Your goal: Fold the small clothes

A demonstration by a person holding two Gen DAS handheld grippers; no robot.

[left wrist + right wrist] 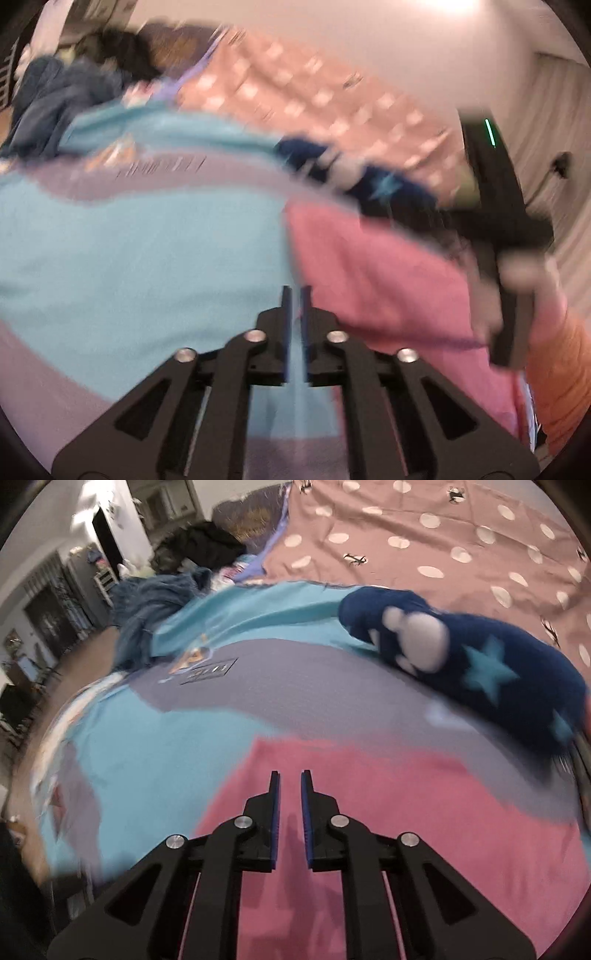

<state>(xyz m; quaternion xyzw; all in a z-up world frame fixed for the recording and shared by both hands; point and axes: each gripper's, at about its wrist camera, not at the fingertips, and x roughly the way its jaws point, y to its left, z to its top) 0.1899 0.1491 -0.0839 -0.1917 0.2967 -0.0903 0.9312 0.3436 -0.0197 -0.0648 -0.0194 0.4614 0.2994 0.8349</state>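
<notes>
- Left hand-held gripper (295, 291): jaws a narrow slit apart, nothing between them.
- Right hand-held gripper (290, 775): slightly parted, holding nothing.
- Pink cloth (424, 812) lies on the bed (424, 535) beneath both; navy garment (480, 657) at 2 o'clock.

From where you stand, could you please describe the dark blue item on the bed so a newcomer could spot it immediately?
Find the pink polka-dot bedspread, then the turquoise-and-grey sheet spread over it. At that sheet's far right edge lies the navy garment. Only it carries a white paw-like patch and light blue stars; the pink cloth beside it is plain.
</notes>
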